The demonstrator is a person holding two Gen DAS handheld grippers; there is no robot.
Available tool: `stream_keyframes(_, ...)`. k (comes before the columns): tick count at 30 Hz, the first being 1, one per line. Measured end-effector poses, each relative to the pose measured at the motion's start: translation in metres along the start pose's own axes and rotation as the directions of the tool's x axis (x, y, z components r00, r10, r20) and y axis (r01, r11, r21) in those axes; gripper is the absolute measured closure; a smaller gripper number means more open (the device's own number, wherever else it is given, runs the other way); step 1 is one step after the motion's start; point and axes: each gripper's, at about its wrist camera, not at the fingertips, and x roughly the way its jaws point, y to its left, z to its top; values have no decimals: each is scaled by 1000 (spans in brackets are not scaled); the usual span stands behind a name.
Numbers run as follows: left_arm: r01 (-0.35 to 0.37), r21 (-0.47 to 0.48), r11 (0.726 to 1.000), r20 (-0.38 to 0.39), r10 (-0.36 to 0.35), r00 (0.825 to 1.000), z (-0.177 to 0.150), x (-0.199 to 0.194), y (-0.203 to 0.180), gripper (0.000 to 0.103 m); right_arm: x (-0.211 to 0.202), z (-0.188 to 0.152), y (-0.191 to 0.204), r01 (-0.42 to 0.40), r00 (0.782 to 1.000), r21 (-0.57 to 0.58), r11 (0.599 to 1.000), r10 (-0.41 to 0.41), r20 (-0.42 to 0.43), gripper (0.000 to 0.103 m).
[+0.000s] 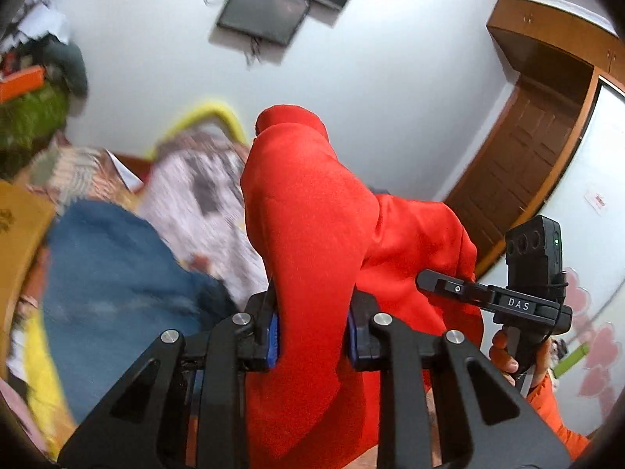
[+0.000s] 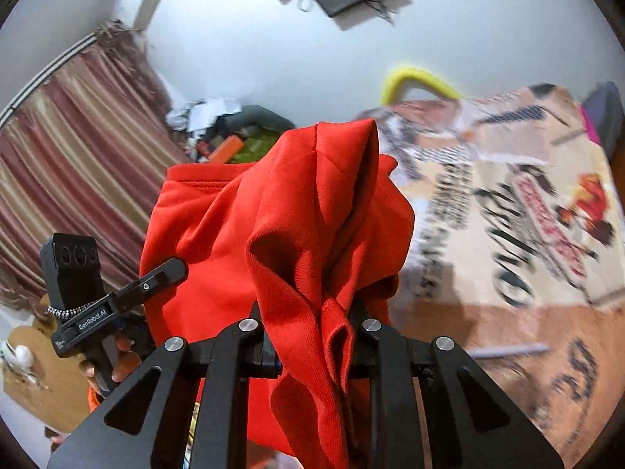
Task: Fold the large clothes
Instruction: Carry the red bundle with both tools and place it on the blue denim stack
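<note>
A large red garment (image 1: 312, 234) hangs between my two grippers, lifted above the bed. My left gripper (image 1: 312, 332) is shut on a thick fold of it, the cloth bunched between the blue pads. My right gripper (image 2: 316, 336) is shut on another bunched edge of the same red garment (image 2: 281, 242). In the left wrist view the right gripper (image 1: 441, 287) shows at the right, held by a hand. In the right wrist view the left gripper (image 2: 164, 273) shows at the left.
A bed with a printed sheet (image 2: 508, 195) lies below. A blue cloth (image 1: 117, 273) and a patterned cloth (image 1: 203, 195) lie on it. A clutter pile (image 2: 230, 136), a striped curtain (image 2: 70, 179), a wooden door (image 1: 519, 172) and a wall screen (image 1: 265, 11) surround it.
</note>
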Motion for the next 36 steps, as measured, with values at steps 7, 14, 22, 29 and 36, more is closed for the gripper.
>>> stream_keyframes(7, -119, -75, 990, 19, 120, 993, 25, -24, 92, 78, 92, 19, 36, -65, 996, -28, 997, 64, -63, 86)
stream_keyframes(14, -260, -166, 951, -69, 252, 965, 10, 0, 197, 74, 197, 3, 33, -61, 982, 8, 998, 62, -180, 86)
stream_keyframes(22, -276, -178, 944, -61, 270, 961, -4, 9, 225, 55, 219, -7, 25, 51, 974, -17, 999, -54, -219, 74)
stream_keyframes(29, -393, -75, 916, -50, 390, 919, -16, -10, 183, 44, 166, -21, 43, 245, 950, -178, 953, -273, -151, 60)
stream_keyframes(36, -453, -28, 891, -78, 450, 890, -55, -40, 146, 43, 97, -43, 66, 212, 966, -207, 955, -237, -103, 60)
